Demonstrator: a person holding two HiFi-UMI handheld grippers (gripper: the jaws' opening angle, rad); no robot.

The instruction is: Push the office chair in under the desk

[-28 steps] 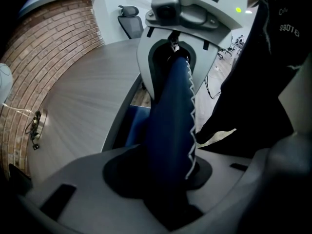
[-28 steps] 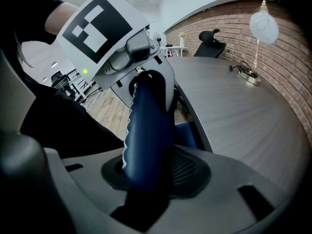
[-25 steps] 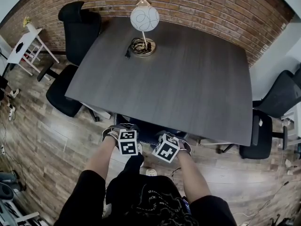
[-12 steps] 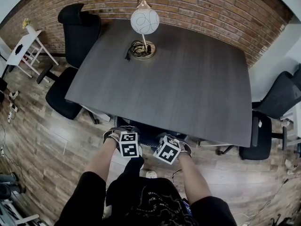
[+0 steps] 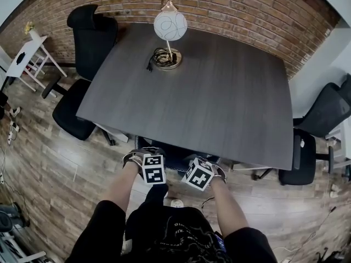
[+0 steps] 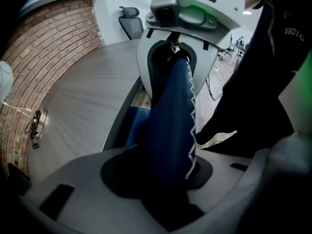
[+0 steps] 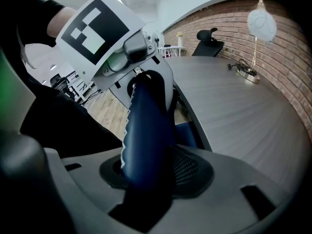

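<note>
- A person is standing at the near edge of the table, bringing the left gripper and the right gripper down side by side onto the top edge of the office chair.
- The office chair is sitting tucked beneath the table's near edge. Only a strip of its blue backrest is showing past the tabletop, so the push appears to be all but finished.
- Both pairs of jaws have just been opening. Each pair is now standing spread around the backrest's stitched top edge, which is running between the jaws rather than being pinched by them.
- The two grippers are set a little apart along the backrest, most likely so that the chair rolls straight instead of swivelling as it goes in.
- Both grippers are pointing steeply down over the backrest, the only part of the chair the table is leaving within reach.
- A globe lamp and a coiled cable are sitting at the table's far side, well apart from the work.
- Black chairs at the left and right corners are playing no part.
</note>
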